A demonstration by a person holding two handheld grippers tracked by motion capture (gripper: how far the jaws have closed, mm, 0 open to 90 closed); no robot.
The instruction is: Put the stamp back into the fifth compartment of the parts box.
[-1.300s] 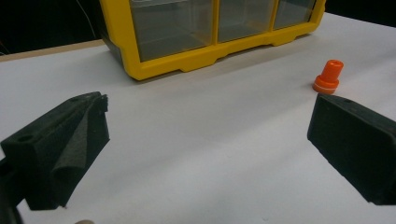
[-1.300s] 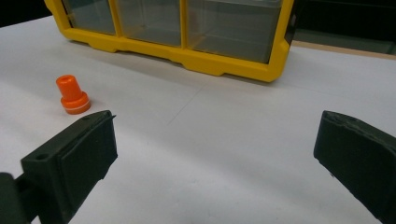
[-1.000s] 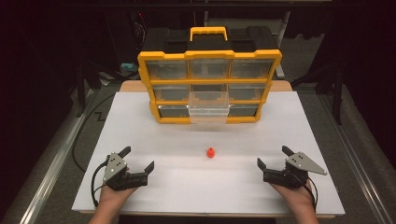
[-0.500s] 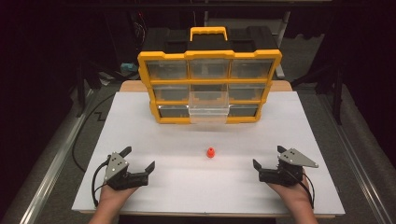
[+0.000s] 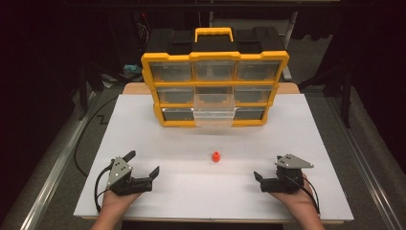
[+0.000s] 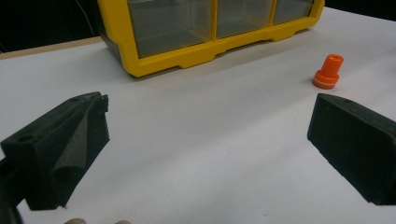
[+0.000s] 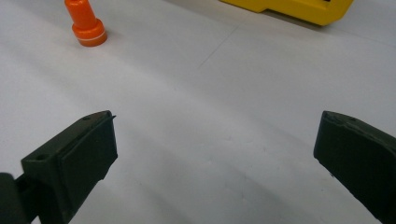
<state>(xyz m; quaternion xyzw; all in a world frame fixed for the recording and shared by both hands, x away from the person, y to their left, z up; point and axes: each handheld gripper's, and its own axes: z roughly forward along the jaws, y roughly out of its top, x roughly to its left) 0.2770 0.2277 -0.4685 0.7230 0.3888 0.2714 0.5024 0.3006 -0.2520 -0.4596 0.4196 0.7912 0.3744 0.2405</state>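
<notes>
Near the front edge of the white table [image 5: 143, 139], toward its left corner, a hand [image 5: 112, 203] holds the left gripper [image 5: 142, 168] low over the surface. Its fingers [image 6: 65, 144] stand wide apart with nothing between them; in the left gripper view bare table shows across the whole gap. A black cable [image 5: 98, 189] loops from its back toward the front edge.

Toward the front right corner the other hand [image 5: 297, 201] holds the right gripper [image 5: 262, 178], with a grey three-cornered plate [image 5: 293, 161] on top. Its fingers [image 7: 74, 161] are also spread wide and hold nothing, as the right gripper view shows.

Farther in, about midway between the left and right edges, a small orange peg-like piece [image 5: 216, 156] stands upright on the table, apart from both grippers. In the left gripper view it sits just beyond the right-hand finger; in the right gripper view it stands at the upper left, beyond the left-hand finger.

Toward the far edge stands a yellow organiser case [image 5: 216, 56] with clear drawers in three rows, upright, with a yellow handle [image 5: 213, 32] on top. Its bottom middle drawer [image 5: 214, 115] is pulled out toward the person; the others look pushed in. What the drawers hold cannot be told.
</notes>
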